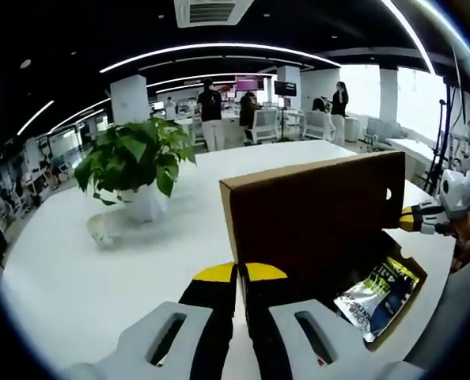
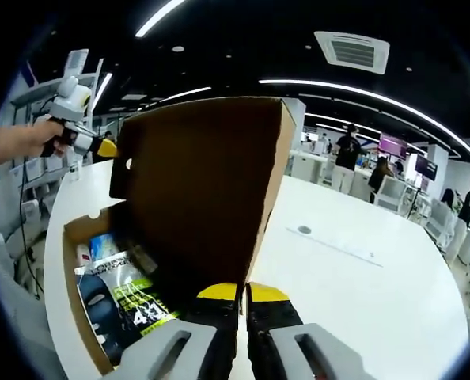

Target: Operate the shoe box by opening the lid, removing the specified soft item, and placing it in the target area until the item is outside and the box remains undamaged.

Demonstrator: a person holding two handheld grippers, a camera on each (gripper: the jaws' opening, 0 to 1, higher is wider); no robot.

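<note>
In the left gripper view, a potted plant [image 1: 136,162] stands on the white table [image 1: 77,269] at the left, with a small clear object just beside its pot, too blurred to name. At the bottom centre the left gripper [image 1: 241,273] has its yellow-tipped jaws pressed together, with nothing seen between them, just beside the near corner of the shoe box [image 1: 314,210]. The box's brown lid stands raised and blocks most of the interior; a soft packet [image 1: 377,297] with dark and yellow-green print lies inside at the lower right. At the far right the right gripper [image 1: 409,219] touches the lid's edge. In the right gripper view, the other gripper shows at the upper left beside the lid, the packet lies in the open box at the lower left, and this gripper's own jaws are closed together at the lid's near edge; whether they pinch it I cannot tell. People stand among desks beyond the table.
</note>
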